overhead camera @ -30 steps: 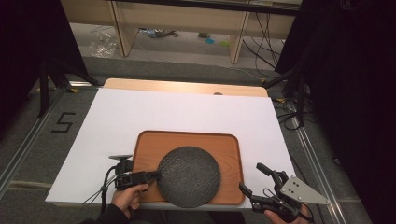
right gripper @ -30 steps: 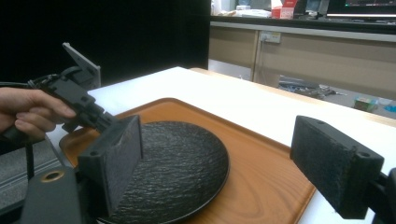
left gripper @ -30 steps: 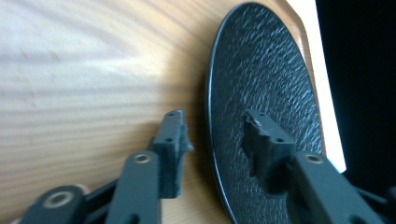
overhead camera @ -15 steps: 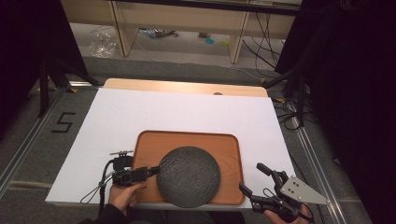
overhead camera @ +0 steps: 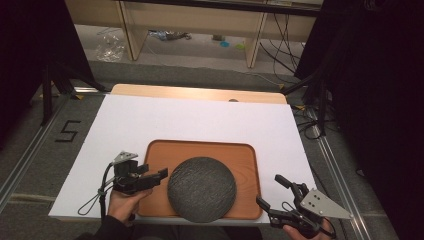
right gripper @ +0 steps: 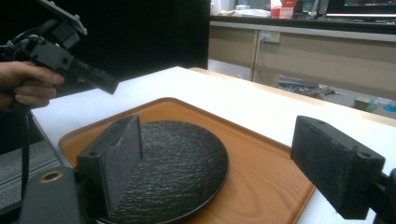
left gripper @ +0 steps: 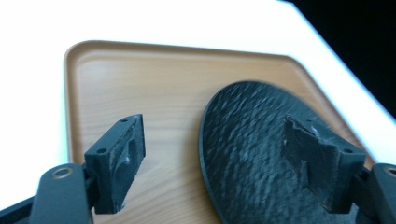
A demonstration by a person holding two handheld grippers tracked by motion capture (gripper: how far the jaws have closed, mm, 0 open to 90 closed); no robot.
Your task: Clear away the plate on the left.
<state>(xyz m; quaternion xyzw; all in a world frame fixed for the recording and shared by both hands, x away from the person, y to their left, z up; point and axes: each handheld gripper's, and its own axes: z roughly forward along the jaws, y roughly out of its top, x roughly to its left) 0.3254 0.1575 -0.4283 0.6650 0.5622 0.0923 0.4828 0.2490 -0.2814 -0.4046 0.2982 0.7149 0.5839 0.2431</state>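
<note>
Probably for a grasp, the left gripper (overhead camera: 150, 178), jaws apart, is held at the plate (overhead camera: 201, 189) rim, lower centre; the right gripper (overhead camera: 274, 197), also apart, is kept lower right.

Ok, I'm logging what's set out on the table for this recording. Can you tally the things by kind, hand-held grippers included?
Wooden tray: 1
Dark round plate: 1
Hand-held grippers: 2, the left hand-held gripper and the right hand-held gripper
Total: 4
</note>
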